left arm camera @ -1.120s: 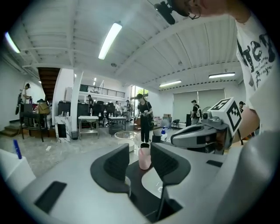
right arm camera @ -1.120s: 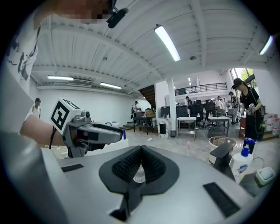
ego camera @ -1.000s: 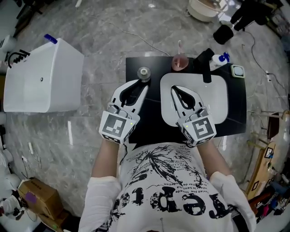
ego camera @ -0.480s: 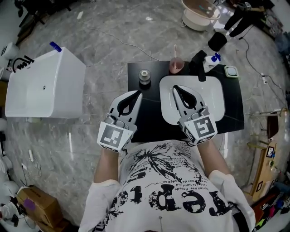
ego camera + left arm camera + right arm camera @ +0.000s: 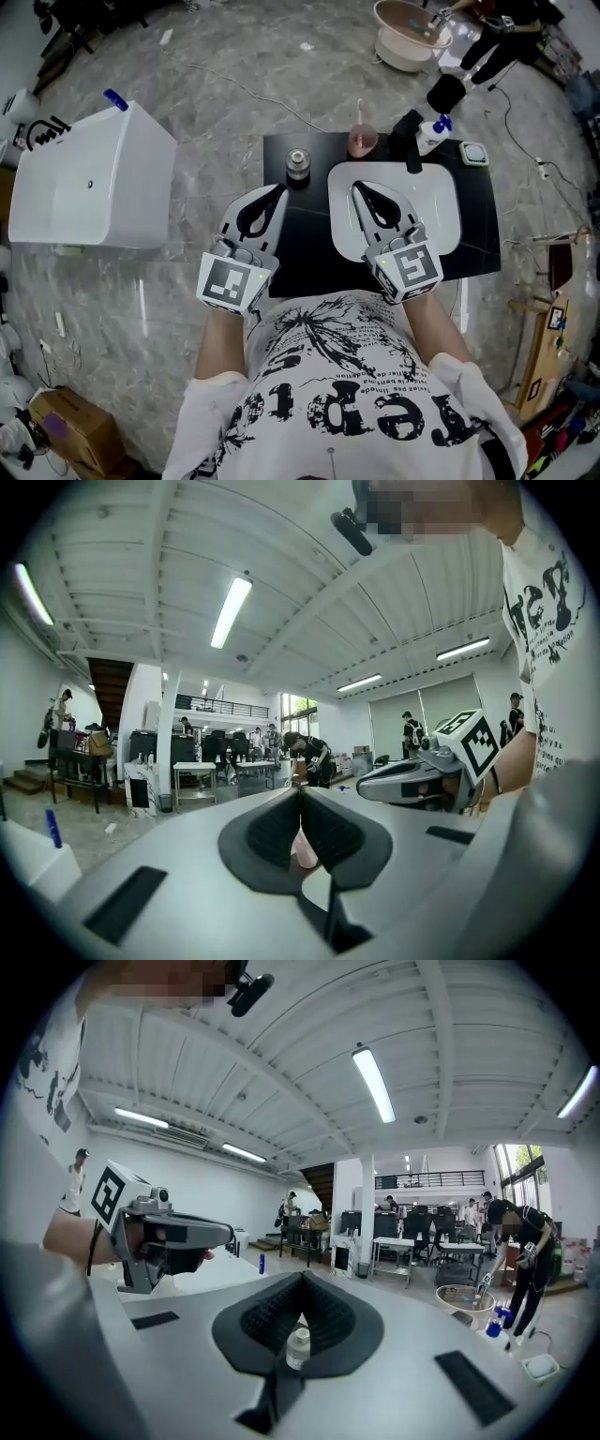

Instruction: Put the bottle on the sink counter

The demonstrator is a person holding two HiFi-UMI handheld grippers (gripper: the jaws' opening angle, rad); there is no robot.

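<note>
A small clear bottle (image 5: 298, 162) with a grey cap stands upright on the black sink counter (image 5: 300, 253), at its far left, left of the white basin (image 5: 441, 202). My left gripper (image 5: 278, 189) hovers just short of the bottle, shut and empty, clear of it. Over the basin my right gripper (image 5: 356, 186) is also shut with nothing in it. In the right gripper view the bottle (image 5: 297, 1346) shows through the gap behind the closed jaws. The left gripper view shows the closed jaw tips (image 5: 300, 789) and the pink cup (image 5: 302, 847) beyond them.
At the back of the counter stand a pink cup with a toothbrush (image 5: 362, 141), a black faucet (image 5: 408, 141), a blue-topped spray bottle (image 5: 434, 131) and a small green-rimmed pad (image 5: 472, 153). A white tub (image 5: 89, 178) sits on the floor to the left, a round bowl (image 5: 405, 23) beyond.
The left gripper has drawn back from the bottle, which stays standing on the counter, and its jaws have closed. The right gripper has barely moved.
</note>
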